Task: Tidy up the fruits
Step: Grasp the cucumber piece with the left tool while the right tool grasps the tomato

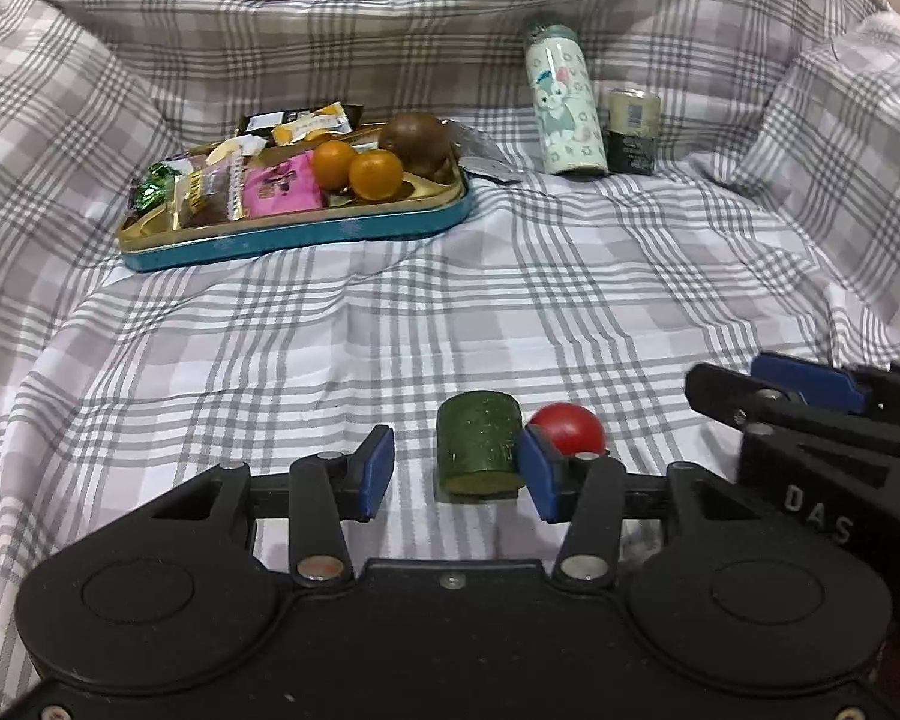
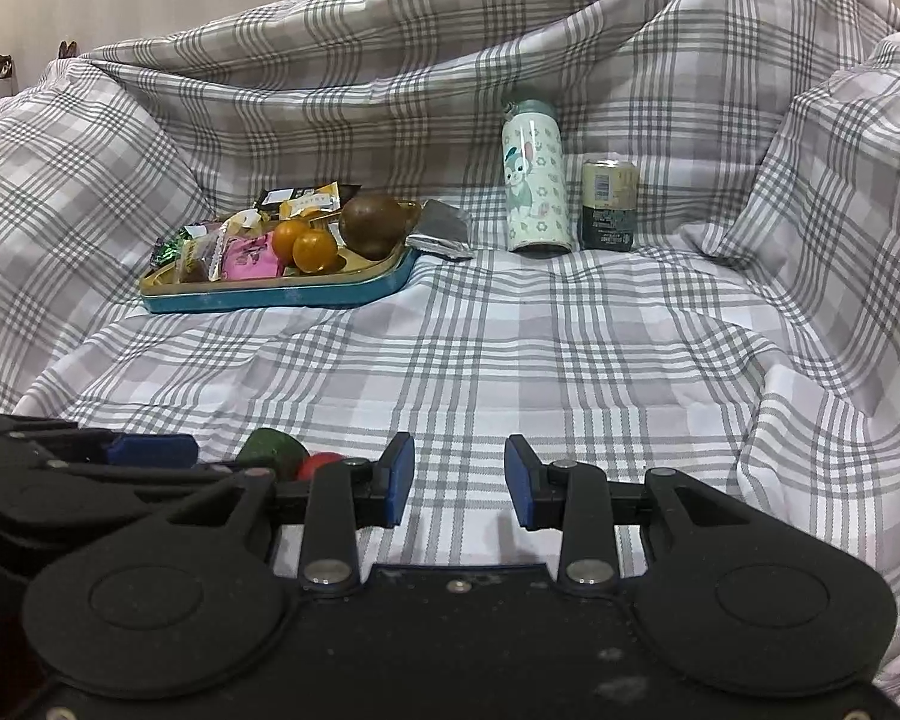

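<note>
A green cucumber piece (image 1: 480, 450) stands on the checked cloth between the blue pads of my open left gripper (image 1: 459, 471), close to the right pad. A red tomato (image 1: 569, 429) lies just beyond that right pad. At the back left a blue-rimmed tray (image 1: 306, 228) holds two oranges (image 1: 357, 171), a brown fruit (image 1: 417, 141) and snack packets. My right gripper (image 2: 459, 477) is open over bare cloth with nothing between its fingers. In its view the cucumber piece (image 2: 270, 450) and tomato (image 2: 318, 463) peek out at the left, beside the left gripper's body.
A pale green cartoon bottle (image 1: 564, 105) and a small dark can (image 1: 630, 132) stand at the back right. A silver packet (image 2: 441, 228) lies next to the tray. Raised folds of checked cloth (image 1: 450, 312) ring the flat area on the left, back and right.
</note>
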A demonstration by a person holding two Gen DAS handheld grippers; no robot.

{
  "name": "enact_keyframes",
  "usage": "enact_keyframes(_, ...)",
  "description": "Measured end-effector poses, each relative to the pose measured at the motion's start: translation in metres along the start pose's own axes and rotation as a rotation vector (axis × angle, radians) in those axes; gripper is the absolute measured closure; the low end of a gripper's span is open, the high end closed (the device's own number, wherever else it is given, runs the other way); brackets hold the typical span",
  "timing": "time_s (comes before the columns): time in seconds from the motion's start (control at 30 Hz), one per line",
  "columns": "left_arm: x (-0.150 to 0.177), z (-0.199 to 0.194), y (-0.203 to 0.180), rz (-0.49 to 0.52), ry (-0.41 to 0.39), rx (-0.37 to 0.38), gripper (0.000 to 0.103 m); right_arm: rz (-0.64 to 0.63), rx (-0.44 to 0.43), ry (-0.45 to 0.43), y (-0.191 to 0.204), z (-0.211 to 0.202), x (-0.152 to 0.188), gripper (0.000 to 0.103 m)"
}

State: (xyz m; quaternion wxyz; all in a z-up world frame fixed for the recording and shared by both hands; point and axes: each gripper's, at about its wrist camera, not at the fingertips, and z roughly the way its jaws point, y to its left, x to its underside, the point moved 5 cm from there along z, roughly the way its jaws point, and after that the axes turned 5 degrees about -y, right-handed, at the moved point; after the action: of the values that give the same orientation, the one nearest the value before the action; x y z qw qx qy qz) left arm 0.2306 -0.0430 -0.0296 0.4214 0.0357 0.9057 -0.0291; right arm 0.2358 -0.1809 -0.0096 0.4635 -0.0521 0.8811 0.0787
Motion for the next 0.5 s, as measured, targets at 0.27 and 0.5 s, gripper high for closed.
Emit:
enact_keyframes(0.27, -0.001, -0.008, 0.040, -0.043, -0.031, -0.101, 0.049, -0.012, -0.048, 0.042, 0.010, 0.005, 0.002, 0.067)
enact_keyframes(0.5, 0.004, -0.001, 0.057, -0.104, 0.004, -0.065, 0.049, -0.166, -0.088, 0.094, 0.037, 0.016, 0.013, 0.067)
